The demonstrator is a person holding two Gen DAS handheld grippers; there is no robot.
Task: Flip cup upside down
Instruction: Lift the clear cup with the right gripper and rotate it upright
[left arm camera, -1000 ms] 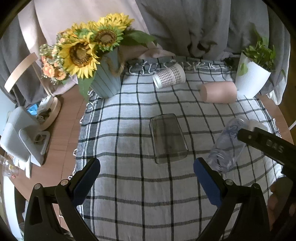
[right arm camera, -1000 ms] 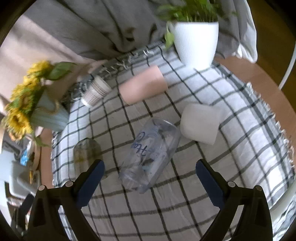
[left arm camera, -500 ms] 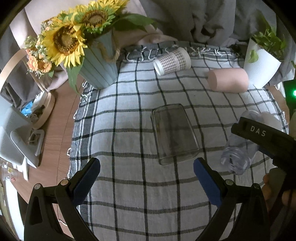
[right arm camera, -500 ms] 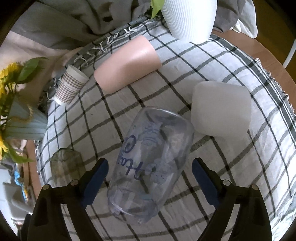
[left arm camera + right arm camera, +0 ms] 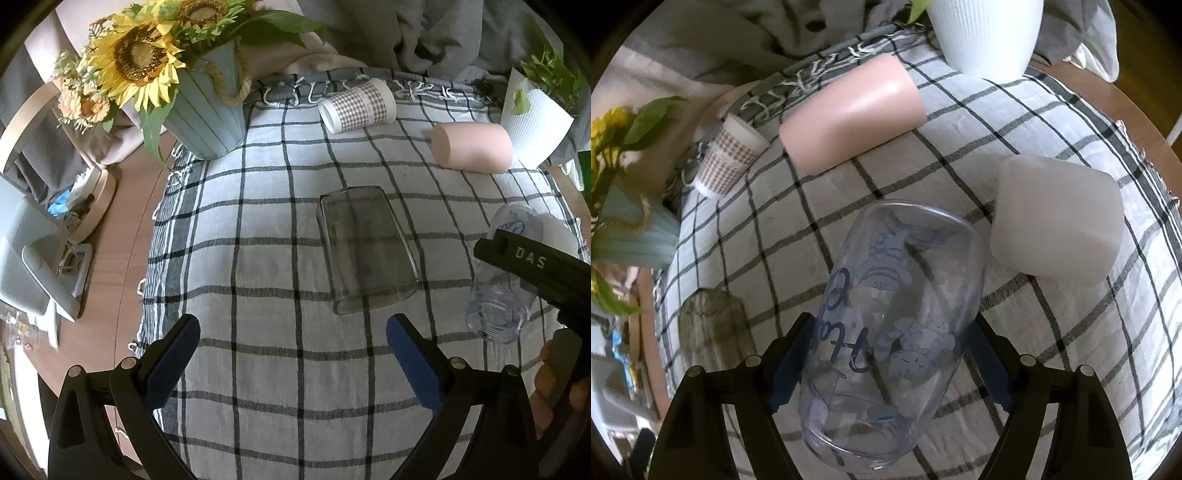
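A clear plastic cup (image 5: 886,332) with blue cartoon print lies on its side on the checked cloth. My right gripper (image 5: 886,365) is open with its two blue pads on either side of the cup, close to its walls. In the left wrist view the same cup (image 5: 498,295) lies at the right, partly behind the right gripper's black body. A smoky glass cup (image 5: 365,251) lies on its side in the middle. My left gripper (image 5: 291,358) is open and empty, just short of that glass.
A pink cup (image 5: 849,114), a white cup (image 5: 1056,225) and a checked paper cup (image 5: 356,105) also lie on their sides. A sunflower pot (image 5: 207,114) stands back left, a white plant pot (image 5: 535,122) back right. The cloth (image 5: 258,258) ends at the wooden table edge.
My right gripper moved forward and down until the clear printed cup sits between its pads. My left gripper moved forward toward the smoky glass, staying open.
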